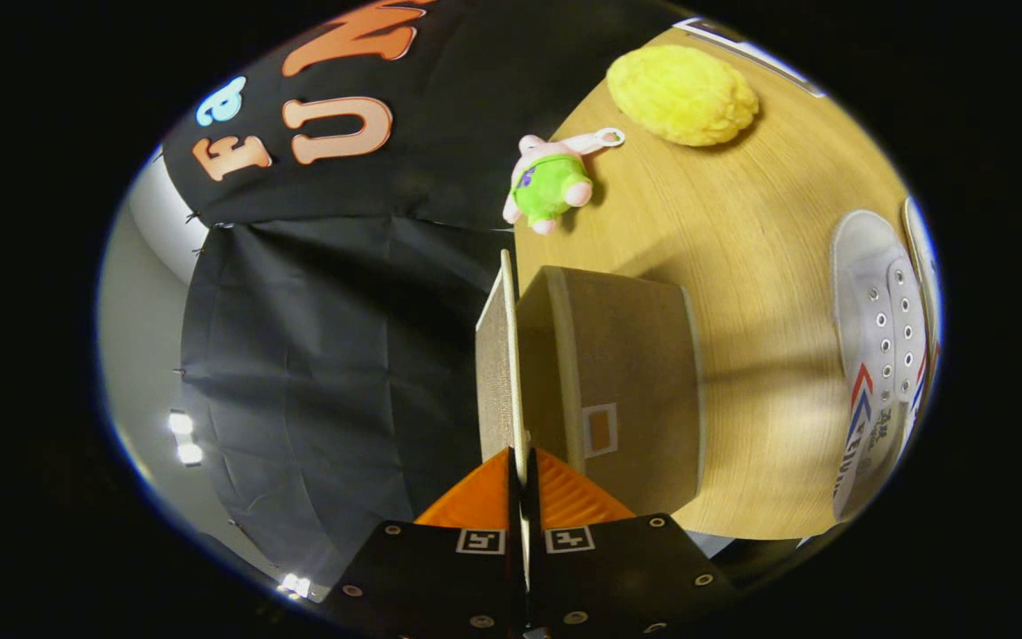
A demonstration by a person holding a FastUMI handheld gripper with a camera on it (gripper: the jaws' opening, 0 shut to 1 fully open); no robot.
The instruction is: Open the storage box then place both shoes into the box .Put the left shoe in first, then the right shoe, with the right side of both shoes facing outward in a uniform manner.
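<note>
Box lid (pixel 500 355) is pinched edge-on between the two orange fingers (pixel 475 506) of the claw (pixel 522 484), both pads pressed flat against it, so the claw is clenched on the lid. Lid is swung up and away from the box (pixel 622 373), standing off the box's near edge. Box is tan with a pale rim strip and a small label window on the side facing the camera; it sits on the wooden counter (pixel 742 231). Beyond the box on the counter: a small pink-and-green plush toy (pixel 548 185) with a keyring loop, then a yellow fuzzy lump (pixel 682 94) farther out. Off to the side of the box, well apart, a white laced sneaker (pixel 879 355) with red-blue stripes.
</note>
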